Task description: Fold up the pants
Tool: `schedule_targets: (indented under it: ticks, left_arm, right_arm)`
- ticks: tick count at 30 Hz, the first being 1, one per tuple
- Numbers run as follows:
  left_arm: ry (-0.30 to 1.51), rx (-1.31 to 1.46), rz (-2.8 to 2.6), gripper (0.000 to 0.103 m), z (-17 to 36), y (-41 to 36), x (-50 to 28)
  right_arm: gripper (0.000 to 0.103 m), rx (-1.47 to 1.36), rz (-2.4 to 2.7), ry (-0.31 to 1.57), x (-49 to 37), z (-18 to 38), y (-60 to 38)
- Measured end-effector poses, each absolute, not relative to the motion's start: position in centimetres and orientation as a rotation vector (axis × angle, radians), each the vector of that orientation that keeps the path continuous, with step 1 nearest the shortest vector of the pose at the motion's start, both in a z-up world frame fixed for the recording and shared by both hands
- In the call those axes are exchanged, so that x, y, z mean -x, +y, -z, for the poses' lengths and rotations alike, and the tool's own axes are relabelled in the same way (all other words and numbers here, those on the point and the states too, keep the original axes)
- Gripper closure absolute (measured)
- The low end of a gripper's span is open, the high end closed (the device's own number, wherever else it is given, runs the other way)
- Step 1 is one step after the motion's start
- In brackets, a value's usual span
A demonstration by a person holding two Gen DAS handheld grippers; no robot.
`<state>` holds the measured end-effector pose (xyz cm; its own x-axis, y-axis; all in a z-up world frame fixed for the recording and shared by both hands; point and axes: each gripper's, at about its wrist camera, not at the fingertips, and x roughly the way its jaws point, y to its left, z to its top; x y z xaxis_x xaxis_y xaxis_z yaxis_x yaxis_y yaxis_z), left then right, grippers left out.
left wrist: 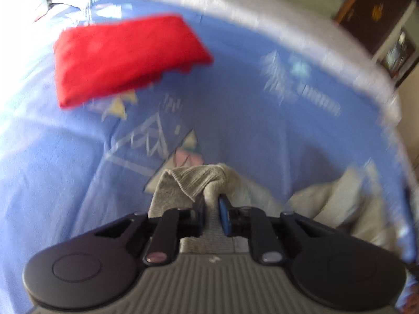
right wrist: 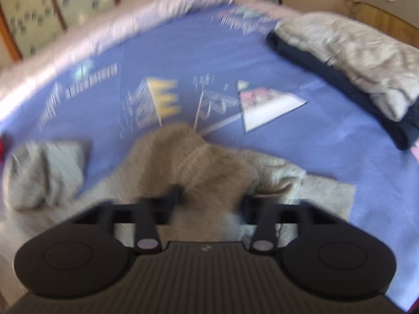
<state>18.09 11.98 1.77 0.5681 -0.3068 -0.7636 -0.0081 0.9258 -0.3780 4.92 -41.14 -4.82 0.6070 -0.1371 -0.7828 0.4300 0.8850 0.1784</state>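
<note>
Beige ribbed pants [left wrist: 183, 183] lie bunched on a blue patterned bedsheet. My left gripper [left wrist: 210, 206] is shut on a fold of the pants, the cloth pinched between its blue pads [left wrist: 224, 217]. In the right wrist view the pants [right wrist: 199, 167] are humped up between the fingers of my right gripper [right wrist: 209, 201]; its jaws stand wide around a thick bunch of the cloth, and blur hides whether they pinch it. Another part of the pants [right wrist: 44, 172] lies at the left.
A folded red garment [left wrist: 123, 57] lies on the sheet [left wrist: 235, 91] at the far left. A stack of folded grey [right wrist: 353, 52] and dark navy clothes [right wrist: 340, 78] sits at the right. The bed's white edge [left wrist: 288, 31] curves behind, with furniture beyond.
</note>
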Motion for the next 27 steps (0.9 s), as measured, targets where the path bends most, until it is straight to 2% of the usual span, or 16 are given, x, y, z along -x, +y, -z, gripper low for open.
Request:
schedule_targets:
  ticks: [3, 6, 8, 10, 12, 13, 14, 15, 17, 19, 20, 21, 23, 25, 27]
  left_arm:
    - [0.782, 0.498, 0.271, 0.092, -9.7, 15.1, -16.1]
    - [0.524, 0.539, 0.384, 0.092, -18.4, 17.9, -11.0]
    - [0.363, 0.533, 0.45, 0.092, -21.5, 19.6, -6.4]
    - [0.268, 0.516, 0.482, 0.089, -21.9, 20.8, -2.3]
    - [0.21, 0.481, 0.475, 0.064, -19.7, 21.4, 1.7]
    - [0.212, 0.465, 0.455, 0.052, -18.1, 21.6, 3.1]
    - [0.244, 0.443, 0.423, 0.03, -15.8, 21.6, 4.4]
    - [0.302, 0.434, 0.383, 0.016, -13.2, 21.6, 5.2]
    - [0.492, 0.446, 0.288, 0.017, -7.4, 21.8, 6.0]
    - [0.761, 0.539, 0.18, 0.029, -0.8, 22.7, 6.5]
    - [0.867, 0.604, 0.136, 0.041, 2.1, 23.5, 6.9]
    - [0.935, 0.663, 0.109, 0.045, 4.1, 24.1, 7.3]
    - [0.967, 0.754, 0.086, 0.045, 5.6, 25.3, 7.8]
    - [0.927, 0.778, 0.099, 0.045, 4.6, 25.6, 7.4]
    - [0.886, 0.743, 0.127, 0.039, 3.1, 25.1, 6.3]
  right_arm:
    - [0.091, -0.412, 0.319, 0.817, -6.1, 2.8, -41.9]
    - [0.091, -0.56, 0.268, 0.573, -4.8, -3.6, -44.0]
    - [0.091, -0.647, 0.202, 0.371, -2.4, -7.7, -45.8]
    - [0.09, -0.712, 0.12, 0.203, 0.7, -10.2, -47.4]
    - [0.084, -0.731, 0.09, 0.12, 3.6, -10.9, -48.4]
    - [0.072, -0.726, 0.095, 0.107, 5.0, -10.7, -48.7]
    - [0.061, -0.721, 0.111, 0.114, 6.4, -9.9, -49.0]
    - [0.043, -0.72, 0.142, 0.143, 7.6, -8.7, -49.3]
    - [0.043, -0.727, 0.233, 0.248, 9.9, -5.3, -50.0]
    - [0.043, -0.758, 0.331, 0.366, 12.4, -1.3, -50.6]
    - [0.043, -0.783, 0.379, 0.424, 13.8, 0.5, -50.8]
    - [0.044, -0.813, 0.418, 0.475, 14.8, 2.1, -51.1]
    - [0.045, -0.874, 0.464, 0.535, 16.8, 4.0, -51.5]
    - [0.046, -0.902, 0.485, 0.538, 17.8, 4.3, -51.8]
    - [0.046, -0.898, 0.484, 0.512, 17.3, 2.8, -51.1]
